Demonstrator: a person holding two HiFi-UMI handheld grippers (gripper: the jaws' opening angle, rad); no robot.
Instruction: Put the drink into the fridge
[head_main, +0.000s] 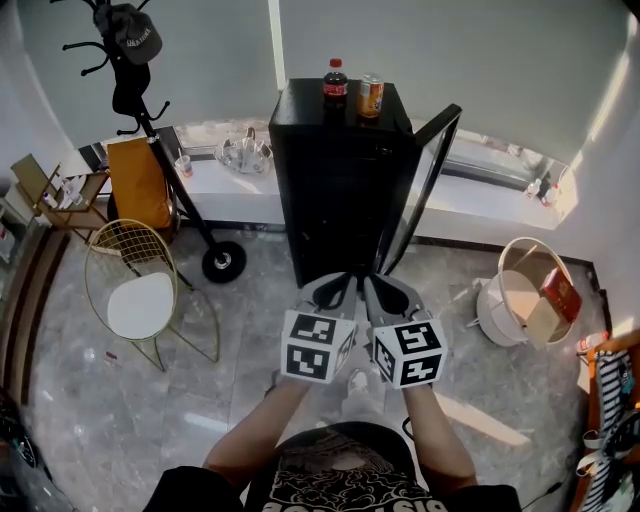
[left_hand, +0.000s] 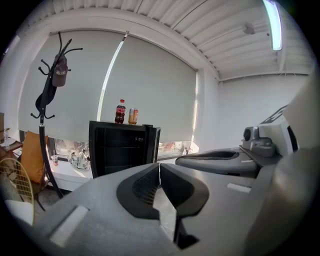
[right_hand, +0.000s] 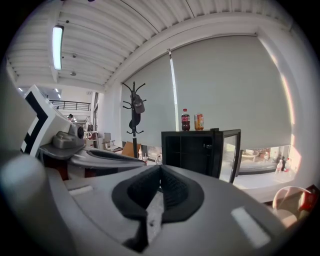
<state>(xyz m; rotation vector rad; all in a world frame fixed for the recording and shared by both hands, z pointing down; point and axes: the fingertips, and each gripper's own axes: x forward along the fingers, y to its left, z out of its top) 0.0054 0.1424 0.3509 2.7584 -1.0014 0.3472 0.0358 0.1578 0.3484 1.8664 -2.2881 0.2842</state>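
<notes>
A black fridge (head_main: 335, 185) stands ahead with its glass door (head_main: 425, 180) swung open to the right. On its top stand a cola bottle (head_main: 335, 82) and an orange can (head_main: 371, 95), side by side. My left gripper (head_main: 338, 280) and right gripper (head_main: 385, 282) are held close together in front of the fridge, well short of it and below the drinks. Both are shut with nothing between the jaws. The left gripper view has its shut tips (left_hand: 159, 167) below the bottle (left_hand: 120, 111) and can (left_hand: 133, 116). The right gripper view has its tips (right_hand: 160, 169) below the bottle (right_hand: 185, 120) and can (right_hand: 199, 121).
A coat rack (head_main: 150, 120) with a cap stands left of the fridge, with an orange bag (head_main: 140, 180) and a wire chair (head_main: 135, 290) near it. A white bin (head_main: 510, 295) holding a red box sits on the floor at the right. A low window ledge (head_main: 225, 190) runs behind.
</notes>
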